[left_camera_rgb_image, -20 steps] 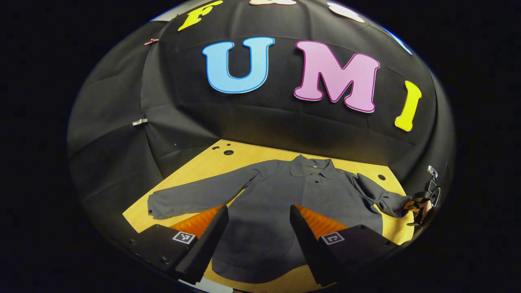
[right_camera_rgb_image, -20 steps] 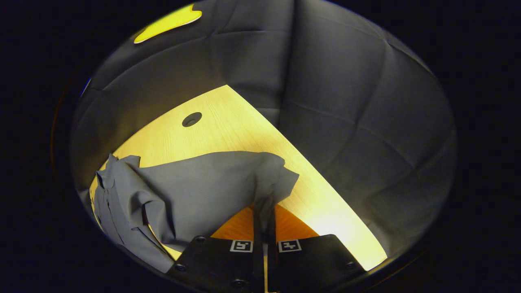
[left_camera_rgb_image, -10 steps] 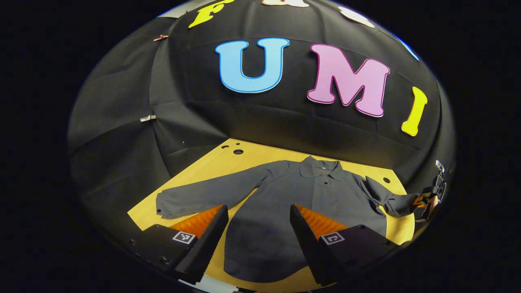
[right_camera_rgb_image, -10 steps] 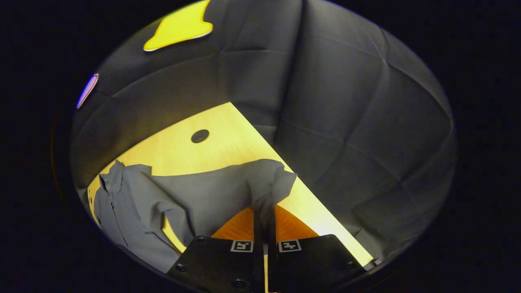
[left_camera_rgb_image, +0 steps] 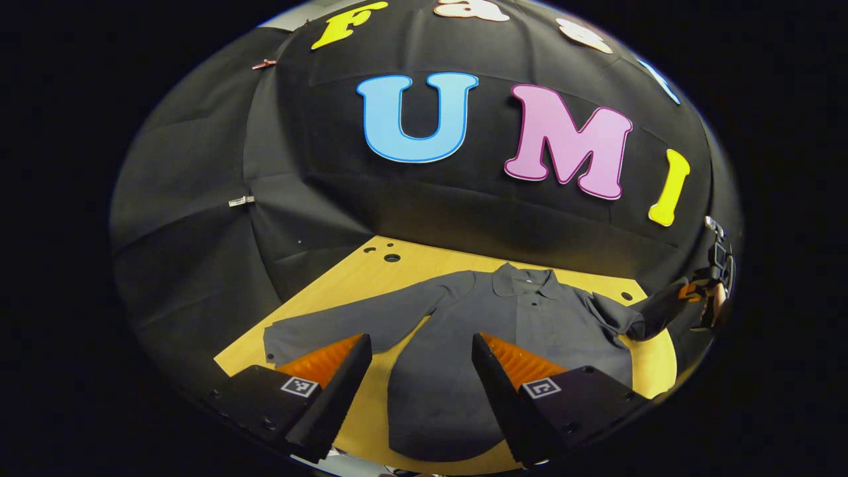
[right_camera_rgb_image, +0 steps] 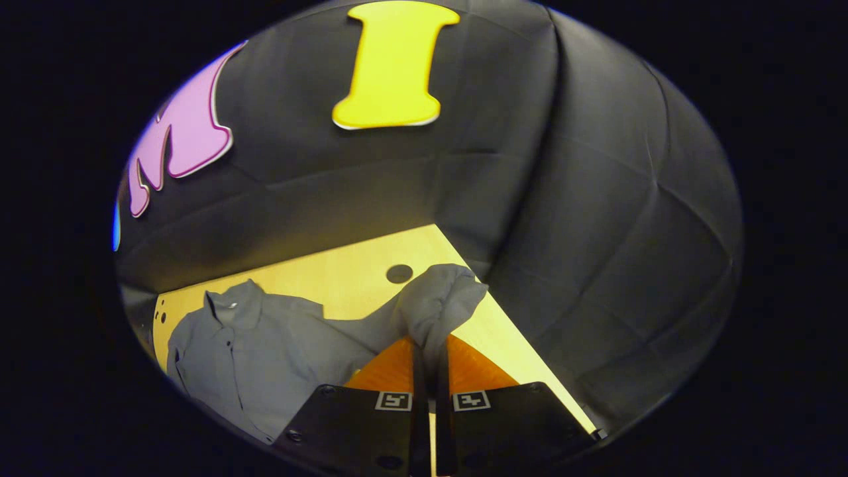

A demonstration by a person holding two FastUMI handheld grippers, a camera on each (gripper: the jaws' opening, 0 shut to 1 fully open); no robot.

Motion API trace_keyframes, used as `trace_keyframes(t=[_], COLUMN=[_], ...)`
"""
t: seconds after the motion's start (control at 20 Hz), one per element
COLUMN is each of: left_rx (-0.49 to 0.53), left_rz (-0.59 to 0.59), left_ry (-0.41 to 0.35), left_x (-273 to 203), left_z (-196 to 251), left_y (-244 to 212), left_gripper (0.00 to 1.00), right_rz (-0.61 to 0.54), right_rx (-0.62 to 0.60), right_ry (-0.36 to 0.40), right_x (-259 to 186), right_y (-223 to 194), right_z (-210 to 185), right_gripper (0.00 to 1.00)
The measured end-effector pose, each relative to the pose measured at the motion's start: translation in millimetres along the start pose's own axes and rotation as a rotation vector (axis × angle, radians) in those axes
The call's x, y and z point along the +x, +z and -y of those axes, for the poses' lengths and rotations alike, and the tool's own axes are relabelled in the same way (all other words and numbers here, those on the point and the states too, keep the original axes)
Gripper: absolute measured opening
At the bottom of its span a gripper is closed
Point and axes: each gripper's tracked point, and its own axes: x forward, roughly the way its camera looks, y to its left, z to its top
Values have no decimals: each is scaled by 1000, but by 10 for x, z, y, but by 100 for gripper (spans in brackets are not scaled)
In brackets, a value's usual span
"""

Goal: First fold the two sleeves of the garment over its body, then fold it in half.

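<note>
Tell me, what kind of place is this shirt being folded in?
Most likely a staged recording booth, not a home. Black cloth walls close in a bare wooden table, and the only thing on it is a grey shirt, one sleeve pinched in the right tongs.

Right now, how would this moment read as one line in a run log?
stage: first sleeve fold | right tool: shut on sleeve cuff, lifted off table | left tool: open, above shirt | other sleeve: flat
</note>
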Motion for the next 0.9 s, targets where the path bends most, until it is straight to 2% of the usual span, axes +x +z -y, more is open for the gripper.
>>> trace_keyframes(t=[0.3, 0.35, 0.4, 0.5, 0.9], left_rx=[-44, -50, -61, -85, -145], left_rz=[-1, -4, -2, 2, -18], left_ry=[7, 12, 15, 23, 26], left_x=[-74, -98, -110, -128, -189], left_z=[-269, -320, -370, -450, -728], left_y=[-92, -98, -102, -106, -240], left_gripper=[96, 96, 96, 96, 96], right_rz=[60, 62, 62, 70, 101], right_rx=[-92, -105, -116, -134, -246], right_ry=[78, 90, 107, 140, 262], right_x=[-486, -565, -647, -826, -1055], right_y=[342, 388, 430, 516, 548], right_z=[-404, -476, -562, -730, -1981], right_gripper=[7, 0, 8, 7, 7])
